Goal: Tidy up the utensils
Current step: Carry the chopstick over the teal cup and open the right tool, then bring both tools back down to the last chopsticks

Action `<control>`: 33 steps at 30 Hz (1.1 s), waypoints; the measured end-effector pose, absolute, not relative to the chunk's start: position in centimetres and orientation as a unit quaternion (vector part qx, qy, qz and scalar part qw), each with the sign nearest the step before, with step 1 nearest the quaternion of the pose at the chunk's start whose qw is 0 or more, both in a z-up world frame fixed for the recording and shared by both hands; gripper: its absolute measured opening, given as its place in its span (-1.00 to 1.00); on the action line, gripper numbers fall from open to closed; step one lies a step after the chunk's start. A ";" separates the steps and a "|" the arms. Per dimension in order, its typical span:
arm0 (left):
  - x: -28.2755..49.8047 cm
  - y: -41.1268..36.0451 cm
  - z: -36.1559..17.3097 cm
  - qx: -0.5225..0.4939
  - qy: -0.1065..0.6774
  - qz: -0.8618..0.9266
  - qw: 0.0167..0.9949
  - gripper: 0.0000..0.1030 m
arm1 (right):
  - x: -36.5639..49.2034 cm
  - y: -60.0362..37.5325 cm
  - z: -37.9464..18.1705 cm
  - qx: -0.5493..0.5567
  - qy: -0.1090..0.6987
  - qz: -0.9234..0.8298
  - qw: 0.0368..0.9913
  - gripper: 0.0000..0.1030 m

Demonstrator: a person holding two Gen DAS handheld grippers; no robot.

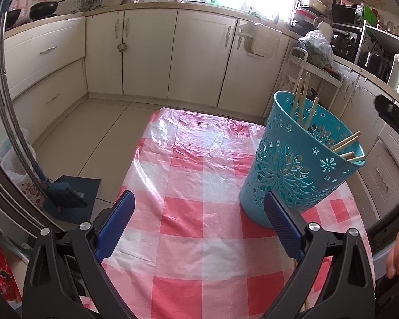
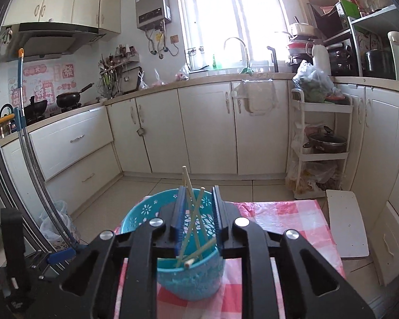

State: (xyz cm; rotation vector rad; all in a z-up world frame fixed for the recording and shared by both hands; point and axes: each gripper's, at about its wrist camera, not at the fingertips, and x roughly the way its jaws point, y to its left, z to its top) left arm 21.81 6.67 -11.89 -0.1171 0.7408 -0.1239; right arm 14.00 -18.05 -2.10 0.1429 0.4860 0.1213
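Your teal basket (image 1: pixel 300 164) sits on the checked tablecloth (image 1: pixel 188 175) at about 2 o'clock from your left gripper (image 1: pixel 199 207), whose jaws gape wide with nothing between them. Chopsticks (image 2: pixel 192 220) lean inside the basket. Your right gripper (image 2: pixel 198 212) hovers right over its mouth, jaws narrowly parted, pads not pressing any stick.

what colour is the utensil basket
Teal basket with cut-out flower and star patterns, clearest in the left wrist view.
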 end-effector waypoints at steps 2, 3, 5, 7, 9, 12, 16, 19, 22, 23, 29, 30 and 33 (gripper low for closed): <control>21.7 6.6 -11.9 -0.054 0.362 -0.059 0.929 0.83 | 12.3 -18.9 -2.3 0.072 0.247 0.054 0.965 -0.41; 21.6 6.7 -11.9 -0.053 0.362 -0.058 0.929 0.83 | 11.3 -19.4 -2.6 0.076 0.255 0.050 0.963 -0.38; 21.3 6.6 -11.9 -0.050 0.362 -0.059 0.929 0.83 | 9.5 -20.1 -3.8 0.082 0.279 0.043 0.956 -0.33; 21.0 6.6 -12.0 -0.044 0.361 -0.060 0.929 0.84 | 8.0 -20.3 -5.5 0.083 0.308 0.041 0.947 -0.29; 20.7 6.5 -12.0 -0.036 0.364 -0.061 0.929 0.85 | 6.8 -20.3 -7.7 0.084 0.341 0.041 0.935 -0.29; 19.8 6.3 -12.2 -0.026 0.368 -0.062 0.927 0.85 | 6.1 -20.0 -11.3 0.097 0.403 0.045 0.909 -0.29; 18.5 6.2 -13.1 -0.020 0.387 -0.060 0.920 0.85 | 6.5 -18.6 -14.1 0.083 0.454 0.069 0.884 -0.37; 17.6 5.9 -14.0 -0.015 0.404 -0.064 0.913 0.85 | 6.7 -17.6 -15.3 0.070 0.471 0.082 0.876 -0.40; 17.1 5.2 -14.9 0.002 0.416 -0.068 0.907 0.85 | 6.6 -16.9 -16.3 0.067 0.484 0.086 0.868 -0.43; 16.9 4.9 -15.2 0.007 0.420 -0.071 0.905 0.85 | 6.8 -16.8 -16.5 0.067 0.487 0.086 0.866 -0.43; 16.4 3.8 -16.0 0.023 0.428 -0.082 0.900 0.85 | 7.3 -16.7 -16.8 0.072 0.483 0.087 0.868 -0.50; 16.5 3.6 -16.0 0.026 0.429 -0.083 0.899 0.85 | 7.4 -16.6 -16.9 0.071 0.483 0.089 0.868 -0.50; 16.4 3.4 -16.2 0.029 0.432 -0.088 0.897 0.85 | 7.5 -15.7 -17.0 0.054 0.481 0.095 0.870 -0.52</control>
